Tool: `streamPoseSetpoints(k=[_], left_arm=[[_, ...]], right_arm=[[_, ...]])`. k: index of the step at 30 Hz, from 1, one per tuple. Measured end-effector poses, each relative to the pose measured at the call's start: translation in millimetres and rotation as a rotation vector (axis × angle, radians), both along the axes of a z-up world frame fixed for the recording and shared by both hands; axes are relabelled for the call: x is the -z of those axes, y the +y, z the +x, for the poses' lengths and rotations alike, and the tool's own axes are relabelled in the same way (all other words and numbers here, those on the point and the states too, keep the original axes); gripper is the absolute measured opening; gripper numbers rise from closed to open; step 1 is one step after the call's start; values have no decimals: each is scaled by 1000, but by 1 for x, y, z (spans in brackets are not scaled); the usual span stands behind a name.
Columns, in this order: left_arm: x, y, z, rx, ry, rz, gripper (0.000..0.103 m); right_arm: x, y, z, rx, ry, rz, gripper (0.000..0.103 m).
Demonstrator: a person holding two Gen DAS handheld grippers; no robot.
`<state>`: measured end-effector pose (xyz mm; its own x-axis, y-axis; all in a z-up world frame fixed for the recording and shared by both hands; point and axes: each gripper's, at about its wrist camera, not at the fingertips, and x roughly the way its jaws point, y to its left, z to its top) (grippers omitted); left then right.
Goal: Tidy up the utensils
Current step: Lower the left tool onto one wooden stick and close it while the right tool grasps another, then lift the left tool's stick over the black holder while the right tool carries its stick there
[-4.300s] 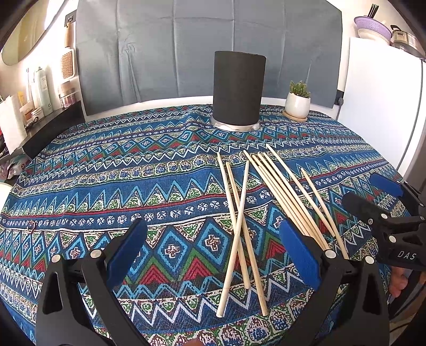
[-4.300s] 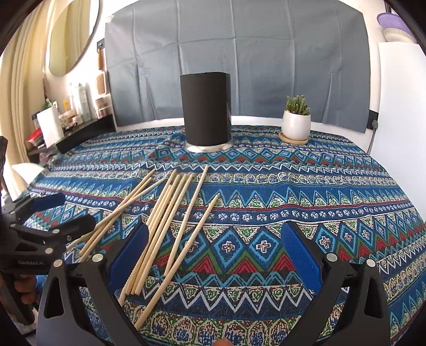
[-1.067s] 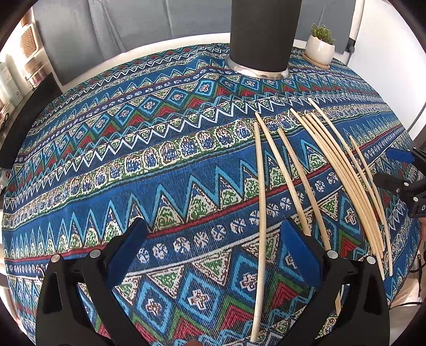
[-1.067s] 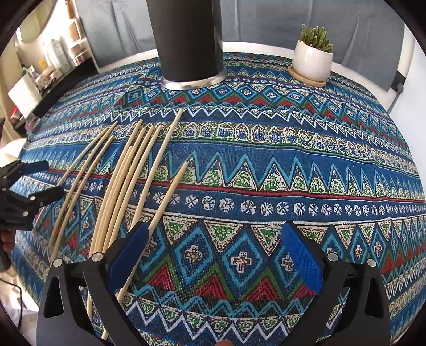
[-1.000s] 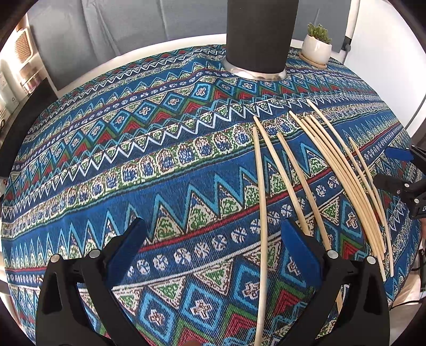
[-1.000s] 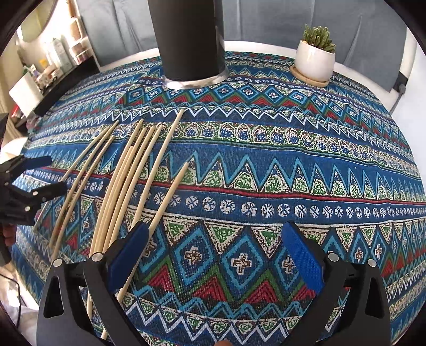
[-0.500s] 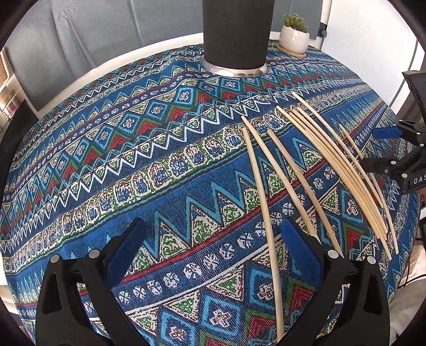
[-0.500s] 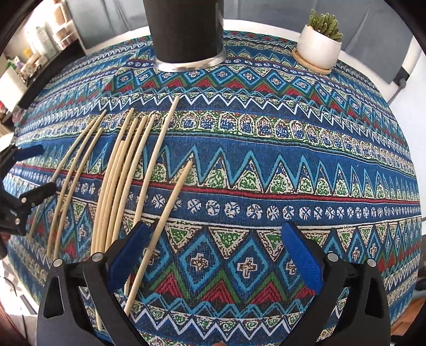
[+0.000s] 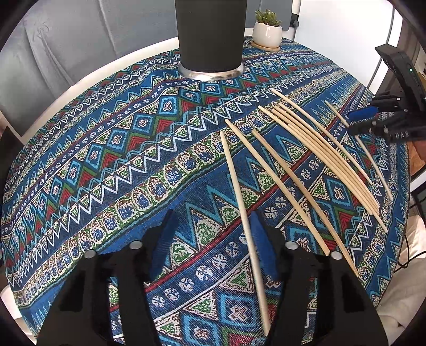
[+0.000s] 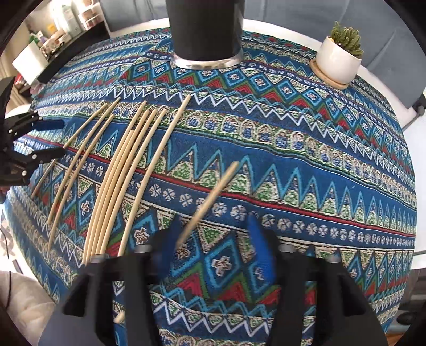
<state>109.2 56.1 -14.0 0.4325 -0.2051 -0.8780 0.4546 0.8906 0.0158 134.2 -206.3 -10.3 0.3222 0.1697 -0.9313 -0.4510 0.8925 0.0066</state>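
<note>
Several long wooden chopsticks [image 9: 316, 151] lie fanned on the patterned tablecloth [image 9: 106, 165], also in the right wrist view [image 10: 117, 173]. A tall black holder [image 9: 210, 37] stands at the back, also in the right wrist view [image 10: 205, 29]. My left gripper [image 9: 210, 247] is half closed, its right blue pad against one chopstick [image 9: 242, 213] lying on the cloth. My right gripper [image 10: 213, 244] is half closed too; a blurred chopstick [image 10: 210, 202] lies tilted across its left pad. Each gripper shows at the other view's edge.
A small succulent in a white pot [image 10: 339, 57] on a wooden coaster stands at the back right; it also shows in the left wrist view [image 9: 266, 32]. A grey sheet hangs behind the table. Shelves with bottles [image 10: 66, 24] are at the far left.
Both grippers' jaws have narrowed from wide open to about half. Both have dropped lower over the cloth. The chopstick at the right gripper has shifted right and is blurred.
</note>
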Motion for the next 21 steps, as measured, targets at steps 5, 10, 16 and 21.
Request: streamPoseSetpoints(k=[5, 10, 16, 21], left_arm=[[1, 34, 7, -82, 70, -107, 5], [1, 47, 1, -152, 92, -162, 5], [-15, 74, -8, -266, 50, -199, 5], [-54, 84, -6, -303, -66, -216, 5]], right_arm=[[1, -39, 2, 62, -26, 13, 5], [0, -85, -2, 128, -41, 141, 5], [-18, -121, -15, 174, -123, 198, 5], [-58, -134, -19, 171, -249, 233, 5]])
